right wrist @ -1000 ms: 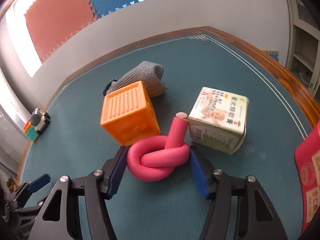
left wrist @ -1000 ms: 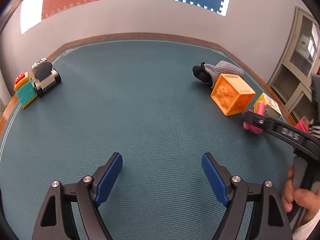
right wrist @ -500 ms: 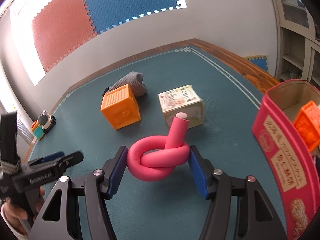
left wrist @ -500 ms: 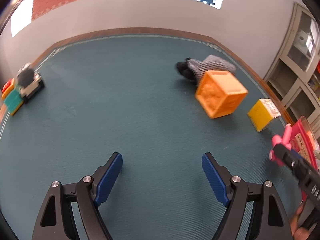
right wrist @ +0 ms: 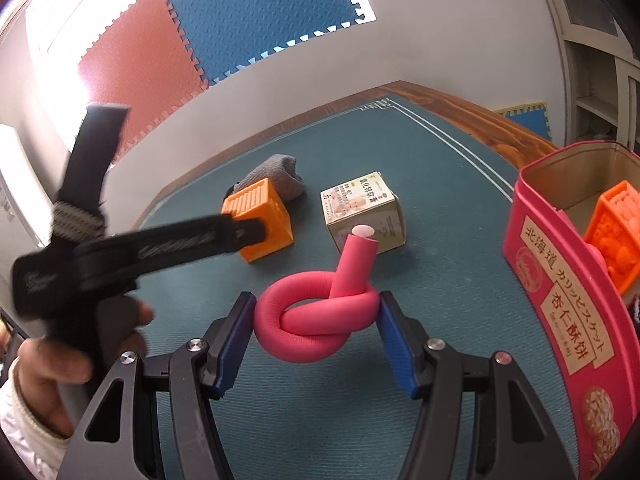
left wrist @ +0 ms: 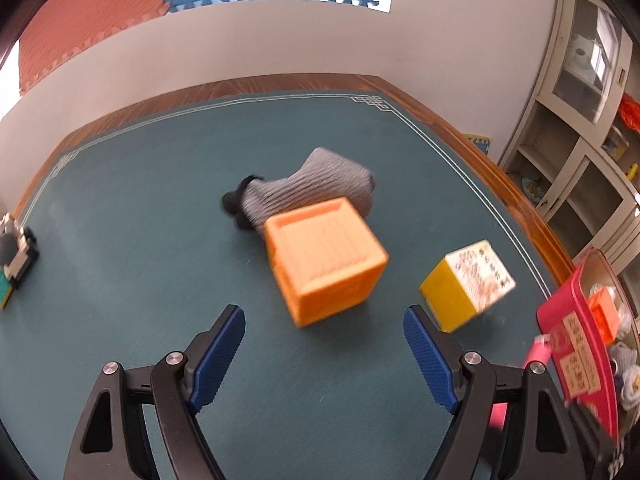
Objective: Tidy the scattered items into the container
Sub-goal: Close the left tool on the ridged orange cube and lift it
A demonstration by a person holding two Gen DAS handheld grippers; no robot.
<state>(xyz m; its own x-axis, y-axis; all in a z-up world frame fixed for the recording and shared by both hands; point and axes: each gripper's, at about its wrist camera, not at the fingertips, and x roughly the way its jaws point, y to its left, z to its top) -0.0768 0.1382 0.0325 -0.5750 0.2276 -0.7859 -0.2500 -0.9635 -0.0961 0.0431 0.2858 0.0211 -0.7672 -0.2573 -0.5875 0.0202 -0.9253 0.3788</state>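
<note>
My right gripper (right wrist: 316,322) is shut on a knotted pink foam tube (right wrist: 320,316), held off the green carpet just left of the pink tin (right wrist: 560,292). The tin holds an orange block (right wrist: 618,232). My left gripper (left wrist: 324,344) stands open with nothing between its blue pads, just short of an orange cube (left wrist: 324,258). That same orange cube (right wrist: 260,220) appears in the right wrist view, partly behind the left gripper's black frame. A grey sock (left wrist: 304,192) lies behind the cube. A small yellow-sided carton (left wrist: 468,284) sits to its right, also seen as a printed carton (right wrist: 364,210).
The pink tin (left wrist: 576,356) stands at the right edge of the left wrist view. A toy car (left wrist: 16,248) sits far left on the carpet. A wooden border and a white wall ring the carpet; a shelf unit (left wrist: 580,128) stands at the right. A hand (right wrist: 44,364) grips the left gripper's handle.
The left gripper has swung right toward the orange cube, which now lies just ahead of its pads. The right gripper carried the pink tube off the carpet and over beside the tin.
</note>
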